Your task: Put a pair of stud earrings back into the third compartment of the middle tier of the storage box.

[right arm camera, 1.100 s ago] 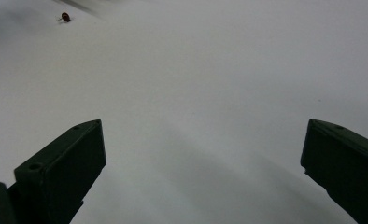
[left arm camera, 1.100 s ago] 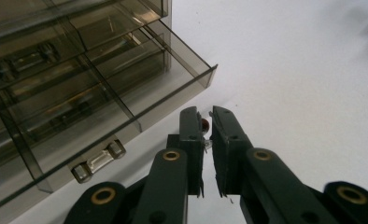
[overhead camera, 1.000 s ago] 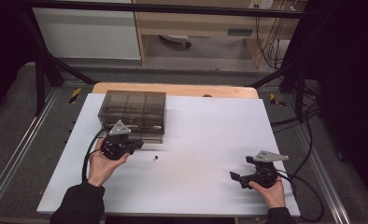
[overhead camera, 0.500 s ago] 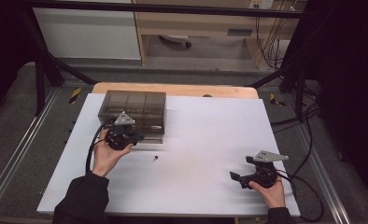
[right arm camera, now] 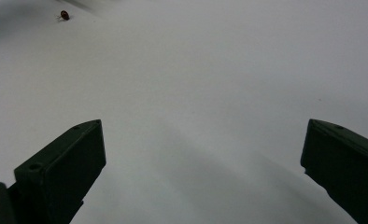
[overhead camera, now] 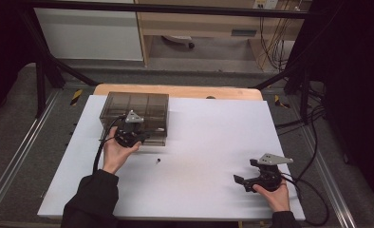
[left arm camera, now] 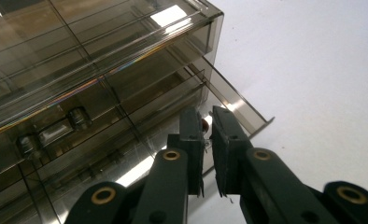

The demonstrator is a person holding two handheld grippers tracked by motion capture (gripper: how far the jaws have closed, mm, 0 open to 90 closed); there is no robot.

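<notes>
High view: white table (overhead camera: 199, 142) fills the centre of the frame. Smoky clear plastic box (overhead camera: 135, 116) sits upper left of centre, one drawer (left arm camera: 238, 100) pulled out toward the table's open area.

Left gripper (overhead camera: 144, 137) at the box's front edge, held by the left hand (overhead camera: 116, 152). In the left gripper view, jaws nearly closed, pinching a small reddish bead (left arm camera: 204, 125) just above the open drawer; only a sliver of the bead shows between the pads.

A second small dark bead (overhead camera: 158, 160) lies loose on the table, just below and right of the box; also at upper left in the right gripper view (right arm camera: 64, 15).

Right gripper (overhead camera: 242, 181) lower right, resting on the table, jaws spread wide, nothing between them.
</notes>
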